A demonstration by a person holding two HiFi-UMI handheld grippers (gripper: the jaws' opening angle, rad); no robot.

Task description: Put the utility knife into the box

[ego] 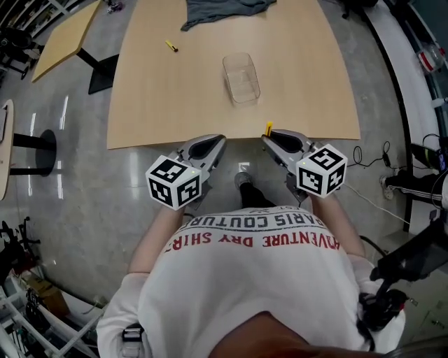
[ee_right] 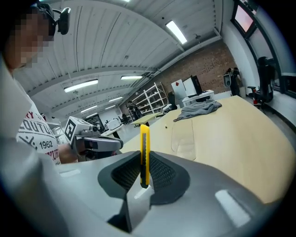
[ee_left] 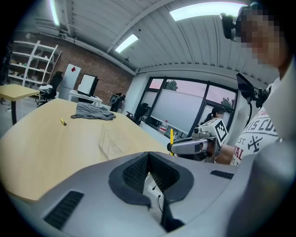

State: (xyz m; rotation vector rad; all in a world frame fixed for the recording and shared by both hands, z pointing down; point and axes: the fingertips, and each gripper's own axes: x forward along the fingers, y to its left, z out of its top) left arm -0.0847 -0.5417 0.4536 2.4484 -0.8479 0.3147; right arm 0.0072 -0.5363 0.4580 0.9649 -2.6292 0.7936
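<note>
Right gripper is clamped on the yellow utility knife, which stands upright between the jaws at the table's near edge. Left gripper has its jaws closed on nothing, just off the same edge. Clear box sits mid-table, closer to the near edge, apart from the knife. Grey cloth at the far edge. Small yellow item toward the far left corner.

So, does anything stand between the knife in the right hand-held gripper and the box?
Nothing visible does. The knife is clamped in the right hand-held gripper at the near edge of the table. Only bare tabletop lies between it and the open box.
</note>
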